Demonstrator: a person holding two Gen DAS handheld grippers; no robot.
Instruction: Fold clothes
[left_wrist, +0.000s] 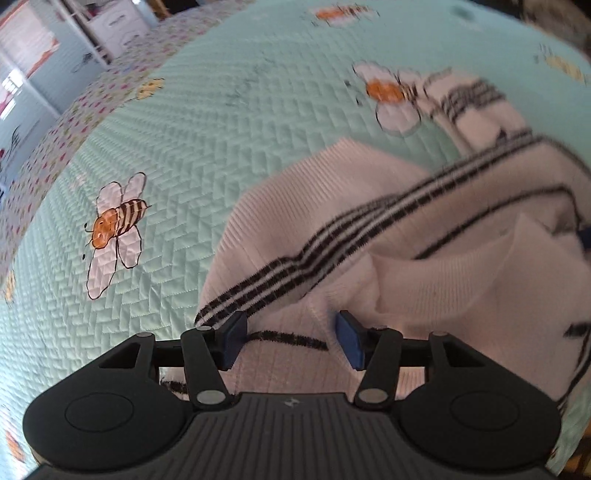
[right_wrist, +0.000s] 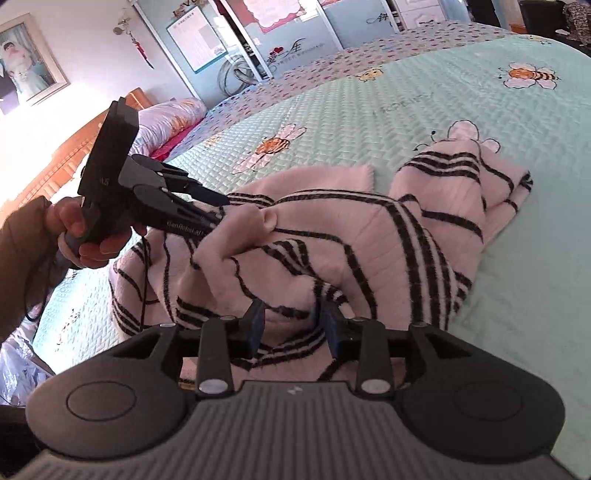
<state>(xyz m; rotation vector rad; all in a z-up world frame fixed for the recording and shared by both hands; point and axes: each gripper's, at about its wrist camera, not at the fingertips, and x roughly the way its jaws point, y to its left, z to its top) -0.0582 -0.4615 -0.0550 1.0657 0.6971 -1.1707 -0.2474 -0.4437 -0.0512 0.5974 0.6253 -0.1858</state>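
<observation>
— Two pads apart in the left wrist view?
— Yes: the left hand-held gripper (left_wrist: 291, 338) hangs apart over the striped sweater (left_wrist: 388, 236), crumpled on the bed (left_wrist: 177, 155), gripping nothing.
— And the right wrist view?
— The right hand-held gripper (right_wrist: 291, 325) stands apart, sweater's near edge between its pads, unpinched; a hand (right_wrist: 86, 236) is at far left.

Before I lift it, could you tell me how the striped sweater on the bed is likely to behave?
The striped sweater will probably go floppy and drape, since it already lies in soft folds and bunches. Its fuzzy ribbed knit likely grips rather than slips. It looks thick, so loose parts such as the sleeve may sag and trail.
</observation>
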